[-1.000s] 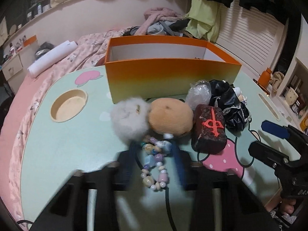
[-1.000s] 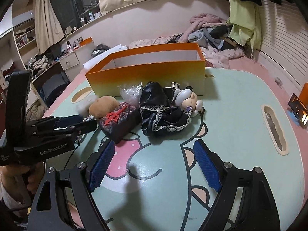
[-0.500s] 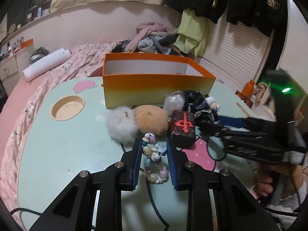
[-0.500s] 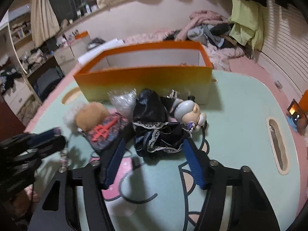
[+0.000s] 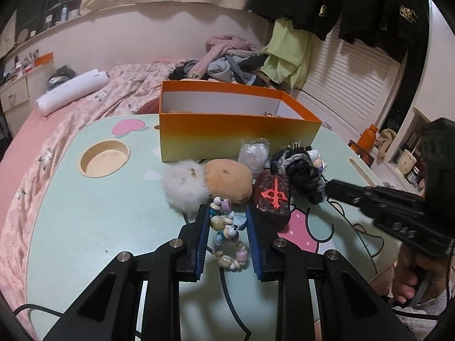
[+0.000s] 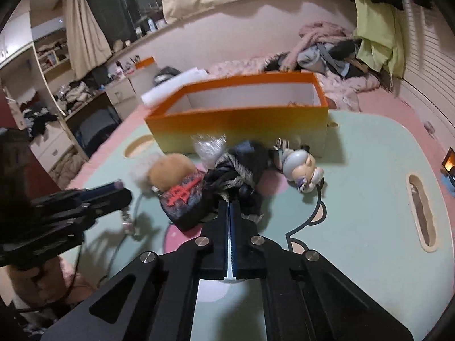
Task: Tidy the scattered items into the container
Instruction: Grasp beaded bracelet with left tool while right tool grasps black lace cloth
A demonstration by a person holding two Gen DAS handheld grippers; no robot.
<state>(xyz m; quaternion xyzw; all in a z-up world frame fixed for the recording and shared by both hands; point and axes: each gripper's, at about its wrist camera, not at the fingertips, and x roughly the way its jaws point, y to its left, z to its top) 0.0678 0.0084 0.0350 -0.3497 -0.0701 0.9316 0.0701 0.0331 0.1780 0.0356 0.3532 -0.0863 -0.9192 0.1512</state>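
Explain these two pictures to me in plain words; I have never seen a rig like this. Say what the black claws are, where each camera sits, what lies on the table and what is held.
No robot here: a person holds a two-finger claw in each hand, with a wide-angle camera on each claw looking along its fingers.

The left claw's view shows the left gripper closed on a bead bracelet. The right claw's view shows the right gripper shut, pinching the edge of a black lace-trimmed cloth.

On the mint cartoon table lie a white fluffy pompom, a tan plush, a dark block with a red mark, a clear crinkled wrapper and a small figurine. Behind them stands the orange box, where everything goes.
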